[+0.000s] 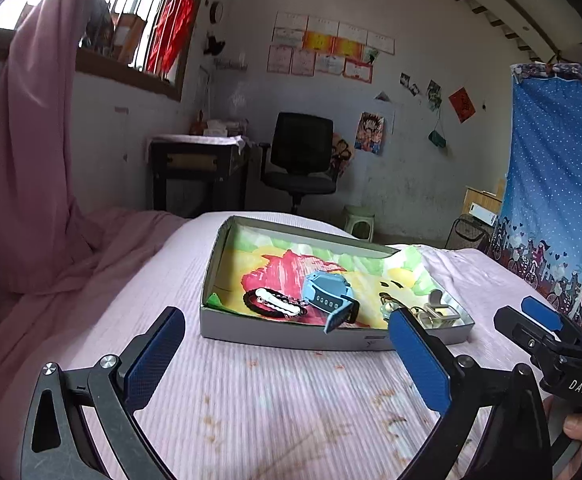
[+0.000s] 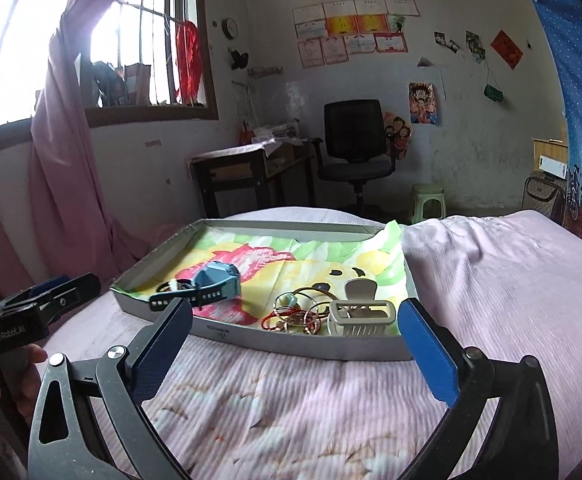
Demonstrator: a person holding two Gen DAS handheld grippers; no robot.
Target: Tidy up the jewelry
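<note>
A shallow grey box [image 1: 291,338] [image 2: 275,342] lined with a bright cartoon cloth lies on the pink bed. In it lie a blue watch [image 1: 327,294] [image 2: 215,280], a black-and-white bracelet [image 1: 275,304], gold rings with a red cord [image 2: 299,312] and a white hair claw clip [image 2: 361,312] [image 1: 441,312]. My left gripper [image 1: 287,356] is open and empty, just short of the box's near wall. My right gripper [image 2: 295,350] is open and empty, at the box's near wall in front of the rings and clip.
The pink bedspread [image 1: 251,408] spreads all round the box. A pink curtain [image 1: 31,160] hangs at the left. A blue patterned curtain [image 1: 559,184] hangs at the right. A desk [image 1: 195,168], an office chair [image 1: 299,160] and a green stool [image 1: 359,220] stand beyond the bed.
</note>
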